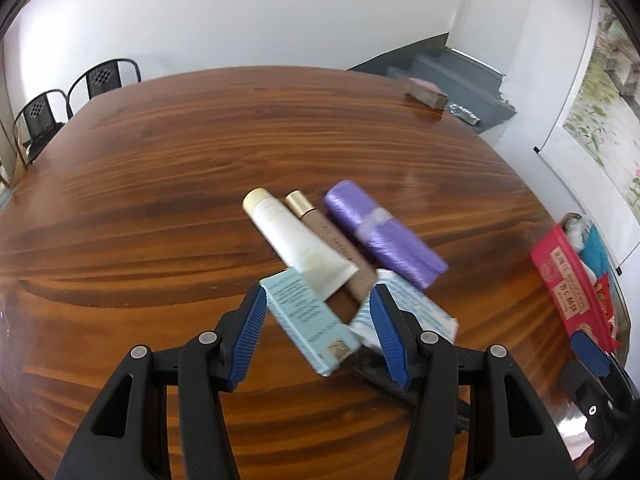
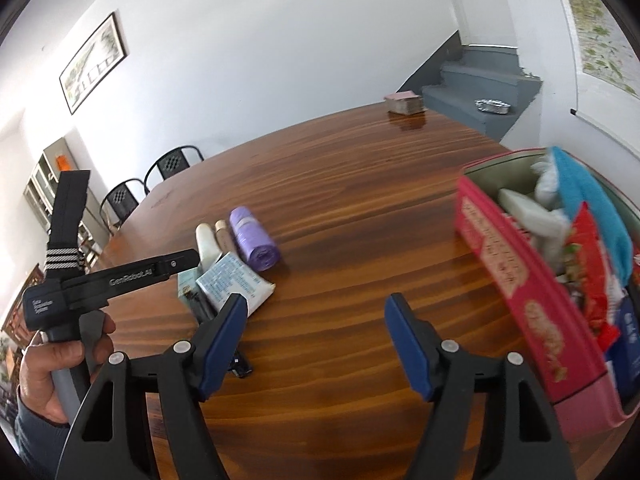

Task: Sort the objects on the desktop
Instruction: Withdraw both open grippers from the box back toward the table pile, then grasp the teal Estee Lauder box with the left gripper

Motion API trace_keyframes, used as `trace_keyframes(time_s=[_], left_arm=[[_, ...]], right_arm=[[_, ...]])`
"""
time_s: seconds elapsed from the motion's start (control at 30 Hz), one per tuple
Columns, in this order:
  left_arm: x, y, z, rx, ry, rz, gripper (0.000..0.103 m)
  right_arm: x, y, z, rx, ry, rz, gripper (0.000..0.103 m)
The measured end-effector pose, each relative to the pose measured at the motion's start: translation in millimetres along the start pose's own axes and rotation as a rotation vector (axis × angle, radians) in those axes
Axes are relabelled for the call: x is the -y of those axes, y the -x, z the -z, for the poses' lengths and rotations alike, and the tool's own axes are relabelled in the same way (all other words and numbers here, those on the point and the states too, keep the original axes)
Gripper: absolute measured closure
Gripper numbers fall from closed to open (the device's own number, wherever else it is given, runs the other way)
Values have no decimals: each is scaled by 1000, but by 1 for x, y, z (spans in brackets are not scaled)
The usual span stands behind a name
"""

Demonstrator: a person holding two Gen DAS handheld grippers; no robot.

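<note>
A small pile lies mid-table: a white tube (image 1: 292,236), a brown tube with a gold cap (image 1: 332,256), a purple roll of bags (image 1: 384,232), a light blue box (image 1: 308,320) and a white printed packet (image 1: 420,308). A dark thin object (image 1: 384,376) lies beneath them. My left gripper (image 1: 320,292) hovers open over the near end of the pile, its blue pads on either side of the blue box without pressing it. The right gripper (image 2: 317,300) is open over bare wood with nothing between its fingers. It sits between the pile and a red box (image 2: 516,280) full of packets and cloths.
A brown block (image 2: 404,102) sits at the table's far edge. Black metal chairs (image 1: 104,76) stand beyond the far left edge. Grey stairs with a foil tray (image 2: 492,106) rise behind the table. A hand (image 2: 52,368) holds the left gripper's handle.
</note>
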State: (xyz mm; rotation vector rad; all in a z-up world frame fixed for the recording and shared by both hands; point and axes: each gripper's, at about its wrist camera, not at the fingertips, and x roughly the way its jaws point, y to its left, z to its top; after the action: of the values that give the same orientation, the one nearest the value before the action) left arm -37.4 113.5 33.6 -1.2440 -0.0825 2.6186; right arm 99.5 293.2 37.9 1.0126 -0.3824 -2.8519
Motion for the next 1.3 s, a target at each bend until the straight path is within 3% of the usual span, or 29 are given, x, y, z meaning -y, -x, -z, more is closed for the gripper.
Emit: trace_keyframes(time_s=[0.27, 0.53, 0.77, 1.03, 1.23, 1.27, 1.3], left_arm=[[-8, -12, 6, -38, -1, -13, 45], [-23, -4, 18, -24, -8, -23, 36], [-42, -4, 29, -36, -16, -102, 33], [-33, -1, 26, -9, -98, -90, 33], [-17, -16, 20, -12, -208, -156, 33], [-17, -16, 20, -2, -206, -148, 34], [-16, -16, 19, -4, -207, -138, 44]], right_arm=[[-15, -13, 5, -30, 18, -20, 28], [-18, -15, 7, -40, 22, -31, 28], [-24, -18, 7, -46, 28, -35, 28], [-37, -22, 9, -55, 58, -52, 28], [-44, -25, 10, -67, 70, -92, 28], [-44, -25, 10, -72, 67, -109, 28], [-45, -26, 10, -75, 68, -120, 28]])
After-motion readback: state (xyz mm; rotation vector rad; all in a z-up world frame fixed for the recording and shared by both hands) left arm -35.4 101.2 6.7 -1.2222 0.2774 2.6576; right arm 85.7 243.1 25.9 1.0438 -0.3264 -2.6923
